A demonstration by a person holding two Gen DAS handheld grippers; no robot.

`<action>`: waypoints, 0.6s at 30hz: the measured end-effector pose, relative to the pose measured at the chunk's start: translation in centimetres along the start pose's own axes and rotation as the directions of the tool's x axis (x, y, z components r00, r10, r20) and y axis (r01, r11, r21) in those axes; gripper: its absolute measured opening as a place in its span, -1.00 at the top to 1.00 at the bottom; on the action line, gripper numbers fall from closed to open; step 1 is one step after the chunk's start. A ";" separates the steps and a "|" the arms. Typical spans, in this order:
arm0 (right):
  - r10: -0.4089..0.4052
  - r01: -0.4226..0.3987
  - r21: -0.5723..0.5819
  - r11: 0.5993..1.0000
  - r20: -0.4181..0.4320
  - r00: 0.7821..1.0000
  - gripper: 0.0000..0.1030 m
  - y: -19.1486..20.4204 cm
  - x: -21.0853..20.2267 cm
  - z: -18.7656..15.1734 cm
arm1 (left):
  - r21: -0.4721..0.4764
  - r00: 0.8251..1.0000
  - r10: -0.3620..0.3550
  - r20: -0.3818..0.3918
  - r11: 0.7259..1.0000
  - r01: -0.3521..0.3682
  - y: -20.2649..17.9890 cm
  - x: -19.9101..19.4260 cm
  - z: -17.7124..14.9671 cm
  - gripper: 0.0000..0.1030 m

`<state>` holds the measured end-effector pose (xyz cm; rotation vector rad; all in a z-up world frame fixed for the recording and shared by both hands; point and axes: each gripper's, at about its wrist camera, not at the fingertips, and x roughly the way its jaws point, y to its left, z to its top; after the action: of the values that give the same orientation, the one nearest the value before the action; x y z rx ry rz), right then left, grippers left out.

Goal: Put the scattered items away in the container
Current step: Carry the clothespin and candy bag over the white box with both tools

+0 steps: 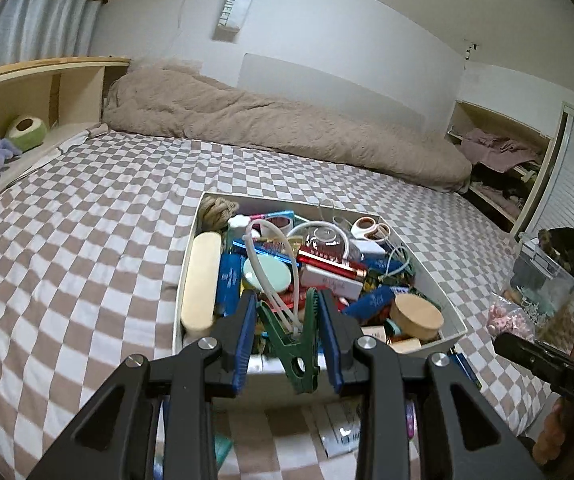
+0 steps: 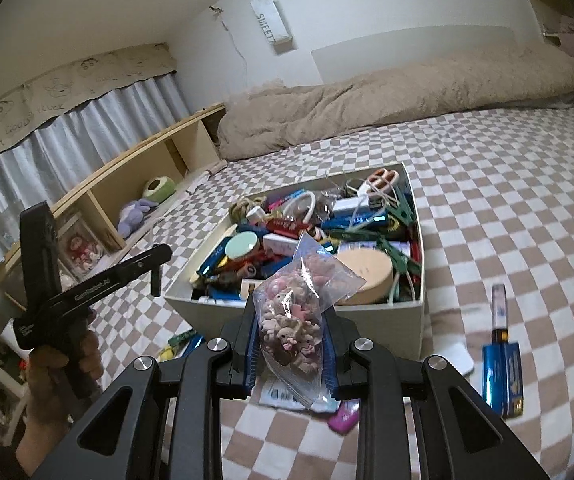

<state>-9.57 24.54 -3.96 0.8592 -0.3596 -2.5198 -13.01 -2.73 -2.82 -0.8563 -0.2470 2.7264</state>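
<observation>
A white box (image 1: 186, 280) full of small items sits on the checkered bed; it also shows in the right wrist view (image 2: 375, 316). My left gripper (image 1: 287, 312) is shut on a green clothes peg (image 1: 293, 344), held above the box's near edge. My right gripper (image 2: 290, 334) is shut on a clear bag of pink trinkets (image 2: 291, 320), just in front of the box's near wall. The bag also shows at the right of the left wrist view (image 1: 511, 318). Loose items still lie on the bed: a blue packet (image 2: 503, 376), a pink item (image 2: 345, 416), a white card (image 2: 453, 364).
A beige duvet (image 1: 271, 128) lies rolled along the wall behind the box. A wooden shelf (image 1: 47, 92) with plush toys runs along the left side of the bed. More small items (image 2: 181, 342) lie on the sheet left of the box. A cluttered shelf (image 1: 499, 160) stands at the far right.
</observation>
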 end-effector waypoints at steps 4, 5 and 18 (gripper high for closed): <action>0.005 -0.005 0.001 1.000 0.005 1.000 0.48 -0.2 0.4 0.9 | 0.012 1.000 0.003 -0.003 1.000 -0.003 -0.2 1.1 0.9 0.41; 0.007 -0.007 0.004 1.000 0.006 1.000 0.48 -0.3 0.5 1.1 | 0.014 1.000 0.004 -0.005 1.000 -0.004 -0.2 1.5 1.1 0.41; 0.013 -0.013 0.054 0.998 -0.005 1.000 0.48 -1.6 0.7 1.2 | 0.026 0.996 0.018 -0.086 1.000 -0.016 -0.1 6.9 4.5 0.41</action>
<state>-11.35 25.75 -3.96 0.8813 -0.4313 -2.5055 -21.03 -0.84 -2.76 -0.9705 -0.1875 2.6938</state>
